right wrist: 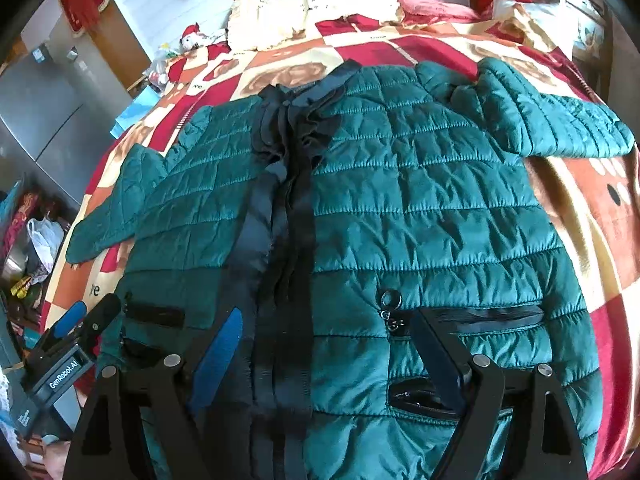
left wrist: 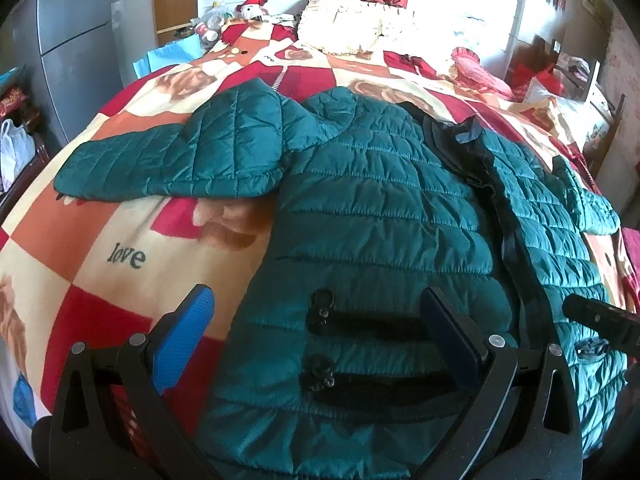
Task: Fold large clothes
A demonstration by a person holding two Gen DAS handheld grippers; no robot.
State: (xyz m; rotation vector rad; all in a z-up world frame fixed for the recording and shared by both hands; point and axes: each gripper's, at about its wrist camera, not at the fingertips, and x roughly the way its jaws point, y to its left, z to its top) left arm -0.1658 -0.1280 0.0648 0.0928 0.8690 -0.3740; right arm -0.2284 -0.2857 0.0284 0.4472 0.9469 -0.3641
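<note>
Jacket (right wrist: 400, 208) lying spread, front up, on bed (left wrist: 100, 240). Left gripper (left wrist: 316, 340) and right gripper (right wrist: 328, 354) hovering over hem, jaws gaping wide, holding nothing. Risk: slick padding slipping, pinch catching top layer only.

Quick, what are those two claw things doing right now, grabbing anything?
Left gripper: jaws open, holding nothing, over the green jacket.
Right gripper: jaws open, holding nothing, over the same jacket.

Both cameras look from the foot of the bed (left wrist: 92, 216) toward the pillows (right wrist: 272, 12), close above a green jacket (left wrist: 380, 208). Left view covers its left half, right view its right; both share the black front strip (right wrist: 280, 216).
</note>
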